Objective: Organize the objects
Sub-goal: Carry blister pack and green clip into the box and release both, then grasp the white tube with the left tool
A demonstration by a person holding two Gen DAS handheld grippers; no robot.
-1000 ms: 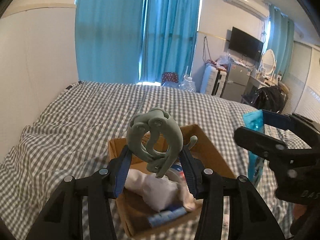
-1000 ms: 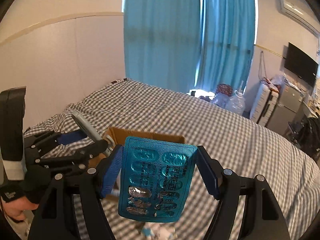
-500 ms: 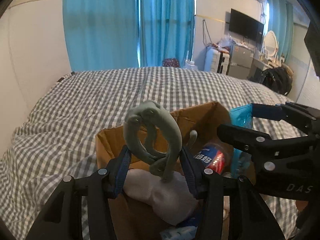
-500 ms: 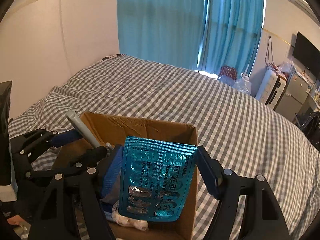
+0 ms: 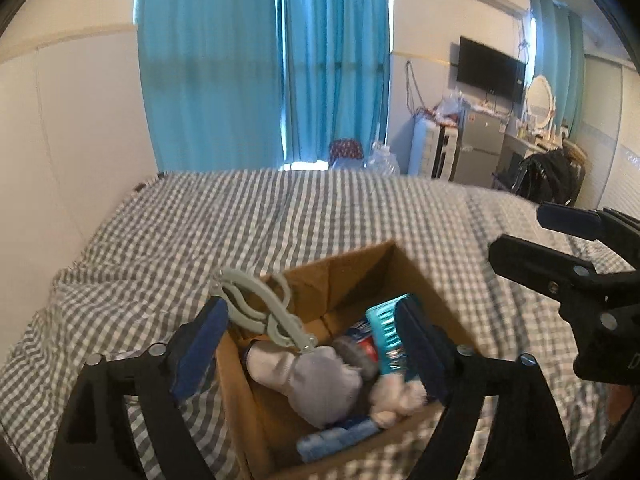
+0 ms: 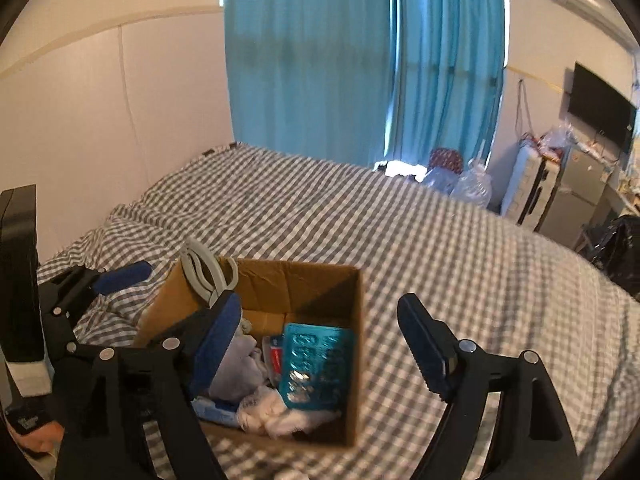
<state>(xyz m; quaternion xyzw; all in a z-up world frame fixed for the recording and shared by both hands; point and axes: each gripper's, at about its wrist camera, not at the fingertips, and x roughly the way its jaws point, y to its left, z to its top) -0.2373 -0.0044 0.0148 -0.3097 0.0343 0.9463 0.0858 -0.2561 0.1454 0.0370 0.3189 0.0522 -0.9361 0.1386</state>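
Grippers, left [image 5: 312,340] and right [image 6: 320,336], both gape wide with nothing held above the box [image 6: 320,276] at lower centre, where the clip [image 5: 260,308] and pill pack [image 6: 316,364] lie inside.

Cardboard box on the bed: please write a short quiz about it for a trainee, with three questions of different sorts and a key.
1. Where is the teal blister pack? A: on the floor. B: inside the cardboard box. C: in a drawer.
2. True or false: the right gripper is shut on the blister pack.
3. Fill in: the fingers of the left gripper stand ___ above the box.

Key: 1 B; 2 false; 3 open.
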